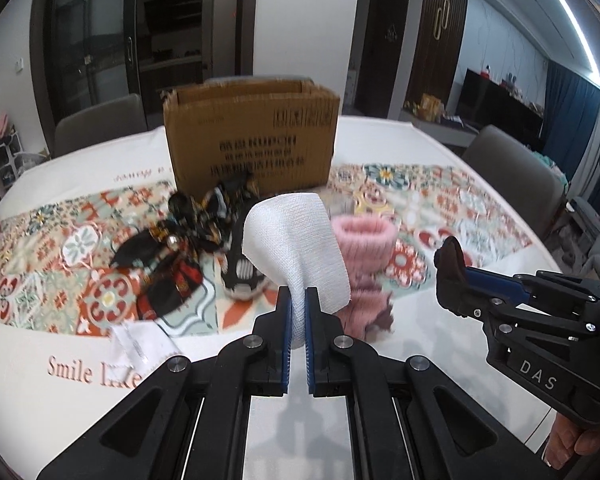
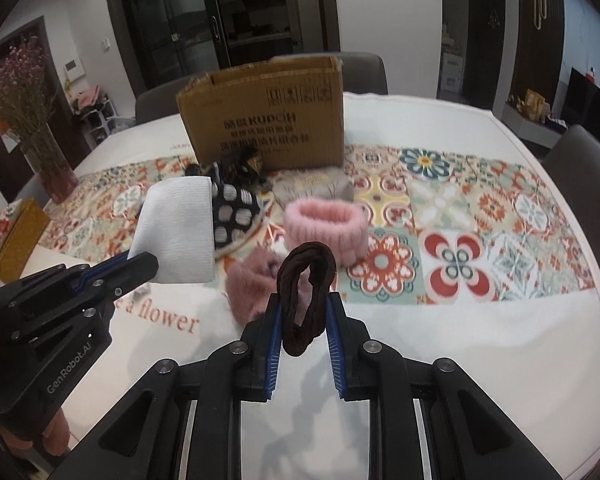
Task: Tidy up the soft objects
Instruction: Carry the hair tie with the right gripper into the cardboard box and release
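My left gripper (image 1: pixel 299 300) is shut on a folded white cloth (image 1: pixel 300 240) and holds it above the table; the cloth also shows in the right wrist view (image 2: pixel 176 228). My right gripper (image 2: pixel 303 304) is shut on a dark brown hair tie (image 2: pixel 306 292), also seen in the left wrist view (image 1: pixel 452 264). On the patterned tablecloth lie a light pink fuzzy band (image 2: pixel 324 224), a darker pink fuzzy item (image 2: pixel 252 284), a black-and-white dotted item (image 2: pixel 234 212) and black patterned scrunchies (image 1: pixel 180 248). An open cardboard box (image 2: pixel 268 116) stands behind them.
A vase of dried flowers (image 2: pixel 40 152) and a yellow box (image 2: pixel 16 236) stand at the table's left. A beige item (image 2: pixel 312 188) lies before the cardboard box. A white tag (image 1: pixel 136 344) lies near the front. Chairs (image 1: pixel 100 124) surround the table.
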{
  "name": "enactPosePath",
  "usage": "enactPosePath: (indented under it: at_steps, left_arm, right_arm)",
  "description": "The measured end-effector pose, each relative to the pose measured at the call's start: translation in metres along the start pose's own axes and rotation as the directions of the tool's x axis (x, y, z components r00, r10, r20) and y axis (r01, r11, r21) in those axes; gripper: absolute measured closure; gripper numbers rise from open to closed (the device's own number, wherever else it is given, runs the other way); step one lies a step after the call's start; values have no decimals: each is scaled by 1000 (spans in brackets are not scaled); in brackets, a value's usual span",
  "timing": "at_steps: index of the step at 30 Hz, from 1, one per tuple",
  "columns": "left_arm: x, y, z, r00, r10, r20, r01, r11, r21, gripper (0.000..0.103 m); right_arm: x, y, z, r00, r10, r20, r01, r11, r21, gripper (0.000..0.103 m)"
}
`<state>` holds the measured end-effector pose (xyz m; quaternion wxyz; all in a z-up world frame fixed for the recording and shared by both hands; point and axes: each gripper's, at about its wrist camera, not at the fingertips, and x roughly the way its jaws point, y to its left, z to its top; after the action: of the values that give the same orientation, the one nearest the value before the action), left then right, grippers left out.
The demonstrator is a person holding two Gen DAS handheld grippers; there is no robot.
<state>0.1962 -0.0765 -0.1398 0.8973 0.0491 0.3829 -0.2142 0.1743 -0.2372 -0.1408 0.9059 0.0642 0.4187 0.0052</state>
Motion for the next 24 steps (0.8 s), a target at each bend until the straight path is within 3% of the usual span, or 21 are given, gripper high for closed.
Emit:
enactPosePath:
  at_steps: [12, 24]
  left_arm:
    - [-35, 10, 43, 992, 32, 123, -30, 999, -14, 95]
    - [-48, 28, 83, 968, 87, 237, -87, 996, -10, 95]
  right_arm:
    - [-28, 16, 50, 989, 52, 136, -48, 998, -35, 80]
    - [-31, 32, 101, 961, 74, 266, -57, 996, -71, 80]
